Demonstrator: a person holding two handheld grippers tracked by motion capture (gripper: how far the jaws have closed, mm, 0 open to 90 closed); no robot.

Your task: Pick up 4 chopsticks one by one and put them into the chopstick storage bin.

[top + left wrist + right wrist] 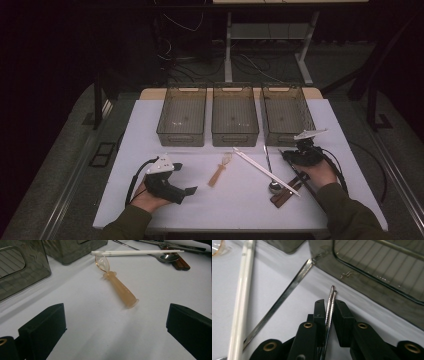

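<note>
My right gripper (329,306) is shut on a pair of thin metal chopsticks (331,296), whose ridged tips stick out past the jaws toward a bin wall. It sits at the table's right (300,152), in front of the right bin. My left gripper (116,311) stands open at the front left (184,179), nothing between its jaws. An amber plastic spoon (120,287) lies just beyond them, mid-table (219,171). White chopsticks (265,171) lie slanted between the two grippers, also in the right gripper view (240,302).
Three smoky clear bins (182,117) (235,117) (286,115) line the back of the white table (150,130). A metal spoon (274,187) (284,296) and brown wooden chopsticks (286,194) lie by the right hand. The bin wall (374,277) is close ahead of the right gripper.
</note>
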